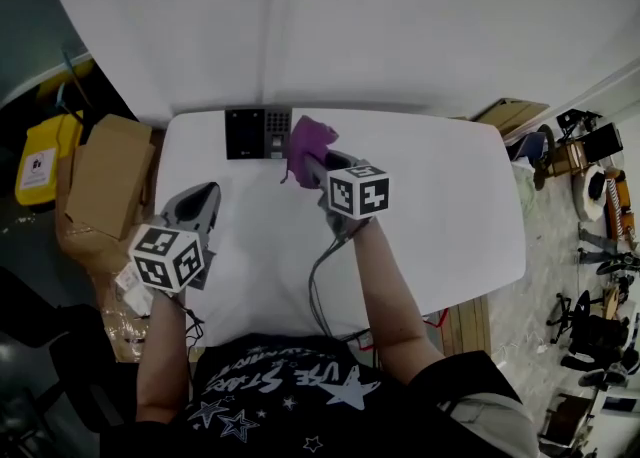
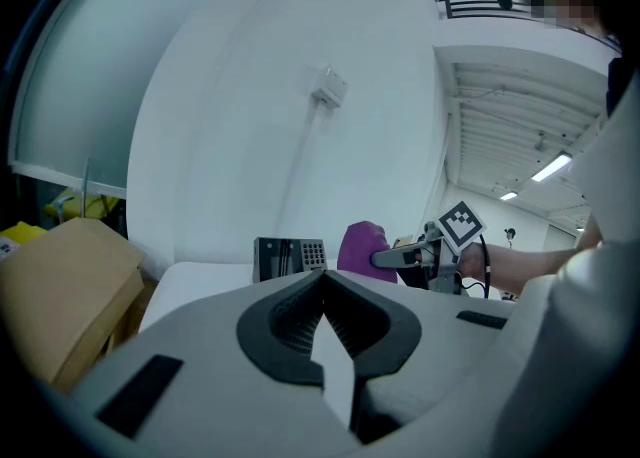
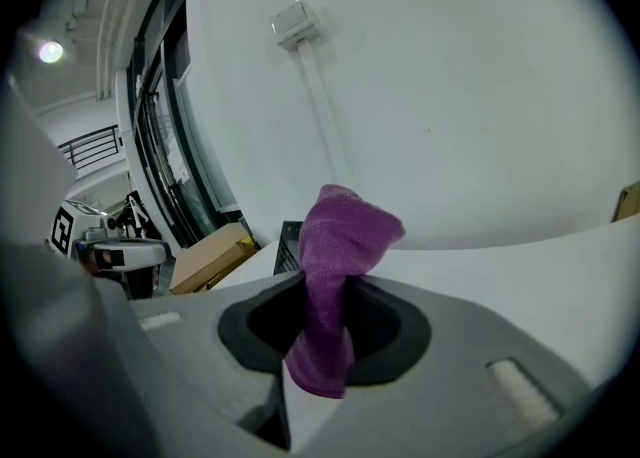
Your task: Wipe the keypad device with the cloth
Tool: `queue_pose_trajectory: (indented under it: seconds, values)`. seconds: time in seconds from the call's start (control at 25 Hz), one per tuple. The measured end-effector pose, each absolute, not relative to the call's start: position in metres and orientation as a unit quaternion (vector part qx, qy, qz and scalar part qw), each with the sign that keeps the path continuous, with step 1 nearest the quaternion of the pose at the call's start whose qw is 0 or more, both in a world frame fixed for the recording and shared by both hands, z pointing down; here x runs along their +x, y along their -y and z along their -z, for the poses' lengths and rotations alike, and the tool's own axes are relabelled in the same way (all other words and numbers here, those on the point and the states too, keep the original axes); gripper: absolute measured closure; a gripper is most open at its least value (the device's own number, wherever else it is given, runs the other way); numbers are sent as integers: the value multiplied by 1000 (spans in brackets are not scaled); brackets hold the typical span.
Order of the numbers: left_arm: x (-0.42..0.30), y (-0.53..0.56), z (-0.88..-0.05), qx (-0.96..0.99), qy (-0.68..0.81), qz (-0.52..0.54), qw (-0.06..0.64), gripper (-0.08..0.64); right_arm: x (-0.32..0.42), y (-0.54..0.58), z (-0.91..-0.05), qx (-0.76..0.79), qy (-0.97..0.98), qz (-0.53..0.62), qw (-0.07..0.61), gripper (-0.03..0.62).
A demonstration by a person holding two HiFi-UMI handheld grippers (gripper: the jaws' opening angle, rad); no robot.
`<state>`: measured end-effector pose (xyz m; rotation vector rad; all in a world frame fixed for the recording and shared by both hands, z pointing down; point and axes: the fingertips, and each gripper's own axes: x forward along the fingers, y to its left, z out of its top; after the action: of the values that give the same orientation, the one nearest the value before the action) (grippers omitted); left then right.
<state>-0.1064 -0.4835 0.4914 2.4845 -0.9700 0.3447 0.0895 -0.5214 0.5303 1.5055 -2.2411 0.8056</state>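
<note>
The keypad device (image 1: 256,133), a black box with grey keys on its right part, stands at the table's far edge. My right gripper (image 1: 311,160) is shut on a purple cloth (image 1: 308,139), which bunches above the jaws and hangs just right of the device; whether it touches is unclear. In the right gripper view the cloth (image 3: 340,246) fills the jaws (image 3: 325,291) and hides most of the device (image 3: 289,234). My left gripper (image 1: 203,202) hovers over the table's left side, shut on nothing. From its view the keypad device (image 2: 290,256) and cloth (image 2: 362,246) lie ahead.
The white table (image 1: 440,206) backs against a white wall. A cardboard box (image 1: 105,171) and a yellow container (image 1: 40,151) stand off its left edge. A cable (image 1: 318,286) trails from the right gripper toward me. Gear clutters the floor at right (image 1: 590,246).
</note>
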Motion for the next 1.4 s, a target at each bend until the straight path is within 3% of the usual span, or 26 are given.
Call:
queue_pose_trajectory:
  seconds: [0.56,1.4]
  values:
    - [-83,405,-451,900,372,-108,198,552,82,439,-493,482,822,-264,152,497]
    - [-86,311,-477,871,426,-99,224,552,65,368,-506,417,853,-270,158,497]
